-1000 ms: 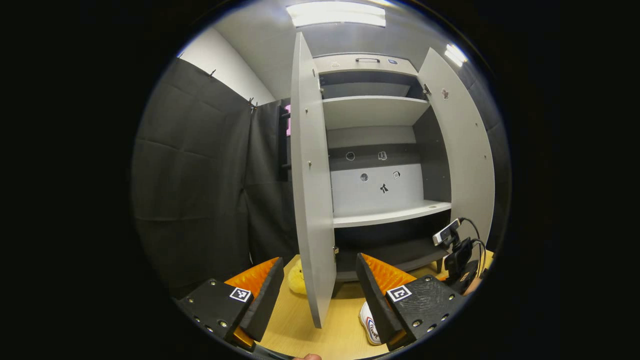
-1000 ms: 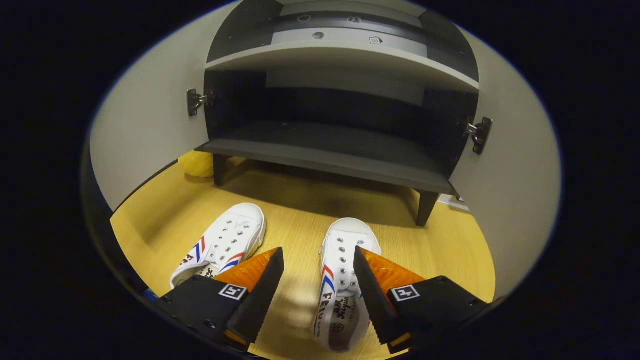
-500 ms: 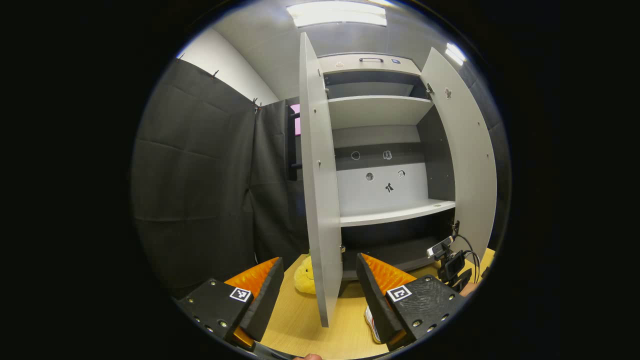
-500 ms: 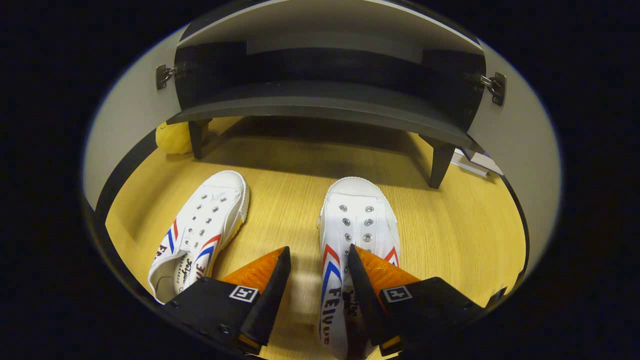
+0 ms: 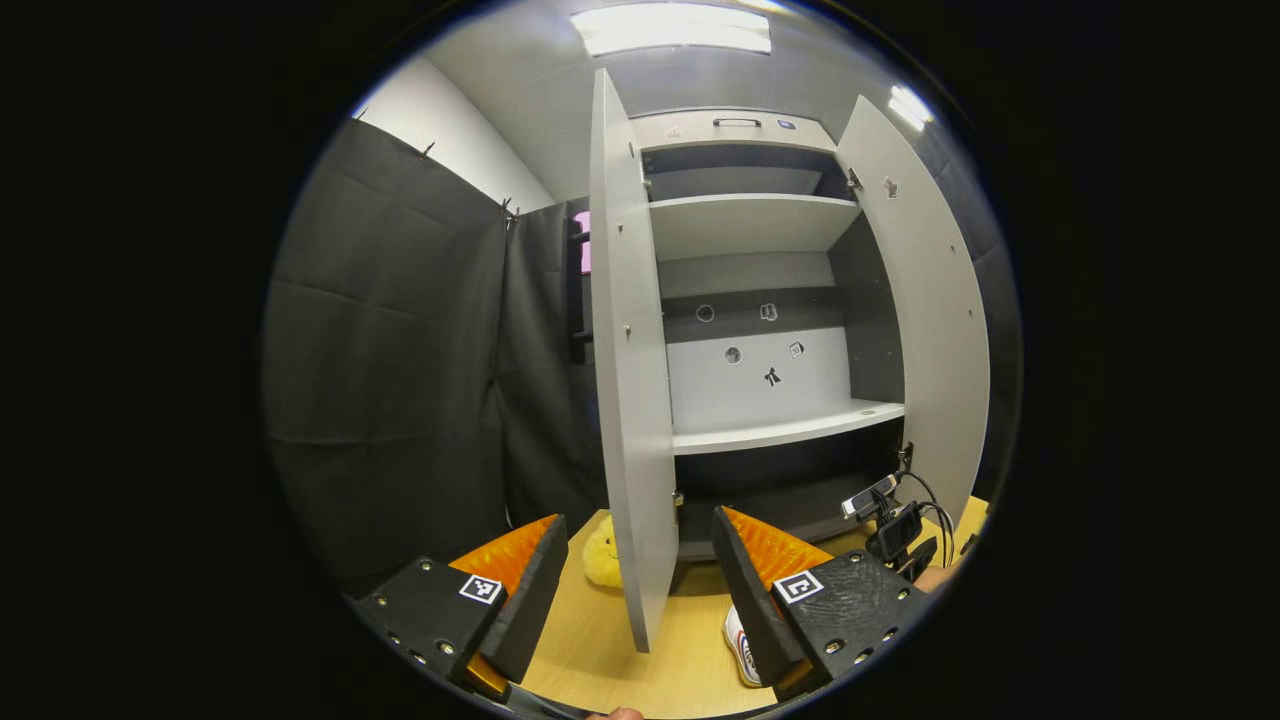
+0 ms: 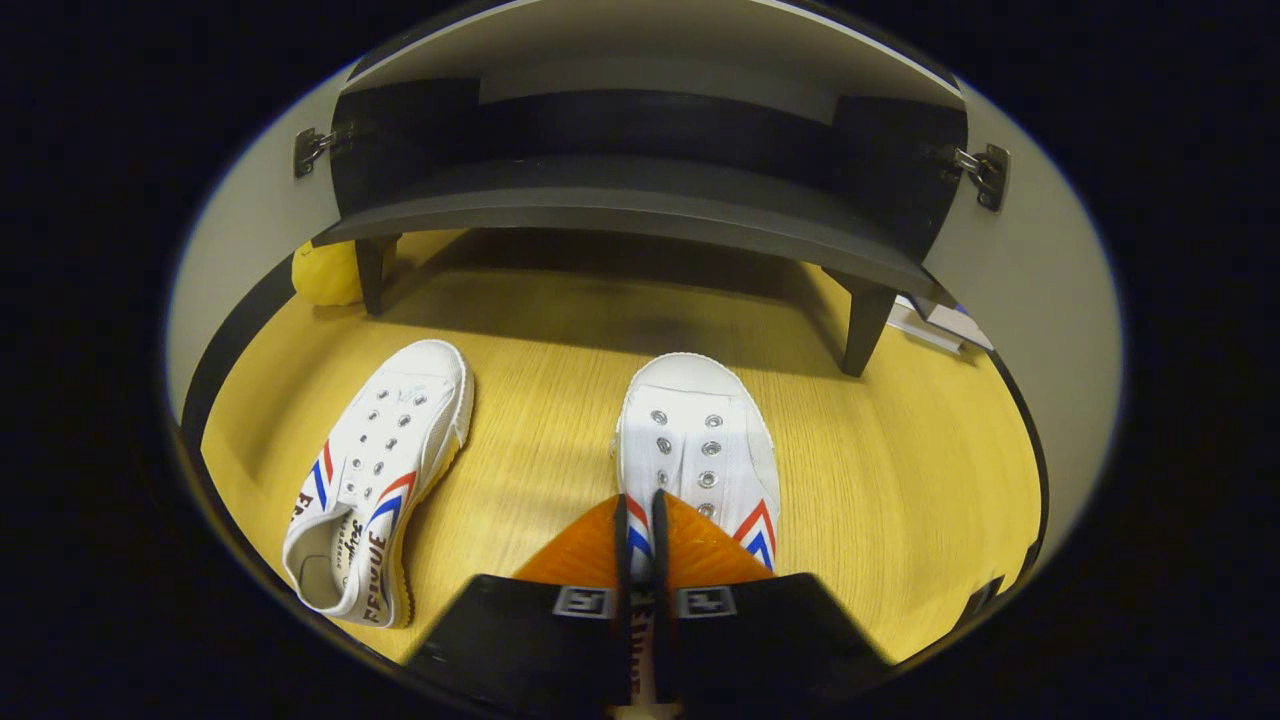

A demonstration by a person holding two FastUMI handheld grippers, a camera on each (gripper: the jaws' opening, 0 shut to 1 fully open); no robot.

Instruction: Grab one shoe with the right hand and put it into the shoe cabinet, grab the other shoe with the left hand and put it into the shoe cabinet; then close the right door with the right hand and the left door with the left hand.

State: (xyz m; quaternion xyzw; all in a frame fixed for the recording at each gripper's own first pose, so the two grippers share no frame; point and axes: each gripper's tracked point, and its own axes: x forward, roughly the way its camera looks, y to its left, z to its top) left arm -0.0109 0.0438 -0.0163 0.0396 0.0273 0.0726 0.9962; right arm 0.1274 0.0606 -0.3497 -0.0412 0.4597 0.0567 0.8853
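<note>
Right gripper [image 6: 637,520]: fingers drawn together, pinching the inner side wall of the right-hand white sneaker [image 6: 695,440] near its opening; shoe sole flat on the wooden floor [image 6: 900,480], toe pointing at the shoe cabinet [image 6: 640,205]. Left gripper [image 5: 635,570]: fingers spread apart, holding nothing, hanging in front of the edge of the left door [image 5: 625,380].

Progress, as judged: first step only, at the grasp. No shoe lifted, none shelved, neither door shut. Left to do: carry this sneaker to the cabinet, fetch the left-hand sneaker [image 6: 385,470] with the left gripper, then swing the right door [image 5: 920,290] and the left door closed.

Count:
- Sneakers, white with red and blue side stripes: two, side by side on the floor before the cabinet, apart from each other; one gripped, one free.
- Cabinet: one, on short dark legs, dark bottom shelf bare.
- Pale shelves above it: two seen, both bare.
- Doors: two, both wide open.
- Grippers: two.
- Yellow soft object [image 6: 325,275]: one, on the floor beside the cabinet's left leg; kind cannot be told.
- Ceiling lights [image 5: 672,28]: two.
</note>
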